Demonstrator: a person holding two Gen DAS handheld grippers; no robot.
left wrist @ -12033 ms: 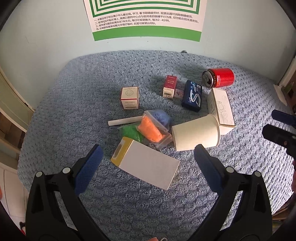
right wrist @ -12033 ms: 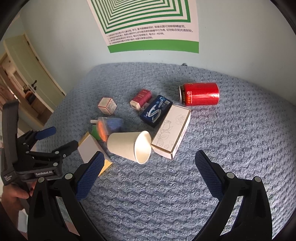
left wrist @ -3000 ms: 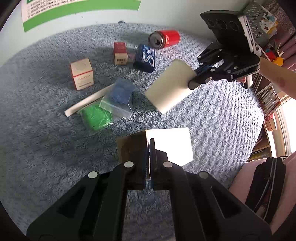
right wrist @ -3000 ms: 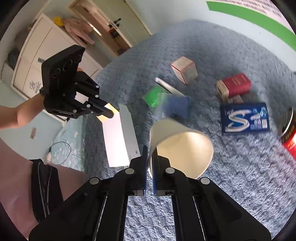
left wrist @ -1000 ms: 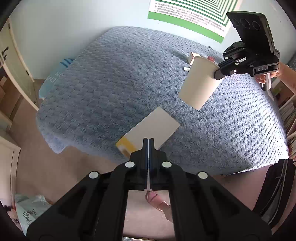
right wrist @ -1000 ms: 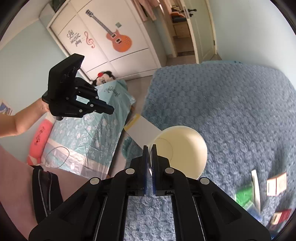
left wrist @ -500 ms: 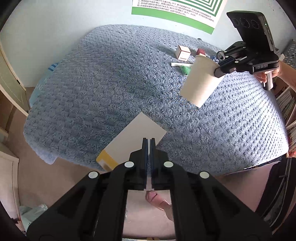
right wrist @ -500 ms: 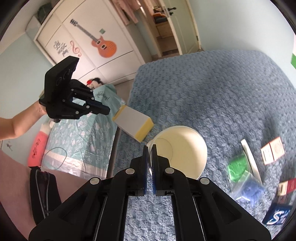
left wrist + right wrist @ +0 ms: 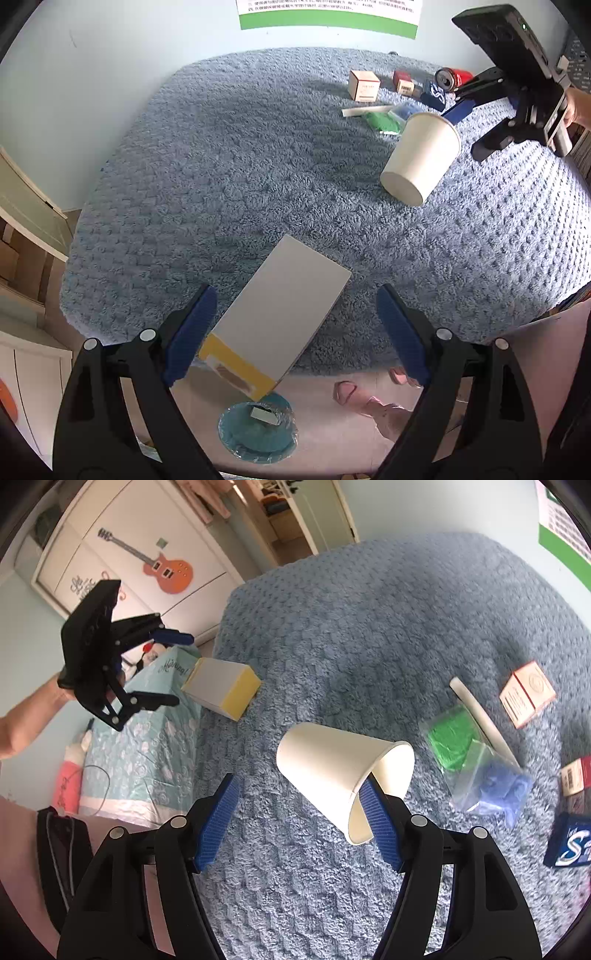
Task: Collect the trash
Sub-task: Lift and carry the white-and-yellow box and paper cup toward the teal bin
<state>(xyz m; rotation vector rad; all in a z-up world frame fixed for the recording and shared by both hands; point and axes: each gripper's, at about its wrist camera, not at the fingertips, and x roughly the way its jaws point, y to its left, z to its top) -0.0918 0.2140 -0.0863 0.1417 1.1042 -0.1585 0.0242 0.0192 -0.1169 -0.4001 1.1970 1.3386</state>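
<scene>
Left gripper (image 9: 291, 332) spread wide, flat white box with yellow end (image 9: 280, 314) loose between its fingers, above blue textured bedspread (image 9: 221, 166) edge. Right gripper (image 9: 301, 819) wide apart; white paper cup (image 9: 340, 771) tilted at its right finger, rim around fingertip.

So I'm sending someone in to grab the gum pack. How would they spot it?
On the blue blanket, look to the cluster of small litter near the wall. The gum pack lies flat at the cluster's edge, beside the clear bag of blue stuff and near the red can. It is the only dark navy box, marked with a big white swirling S.
</scene>
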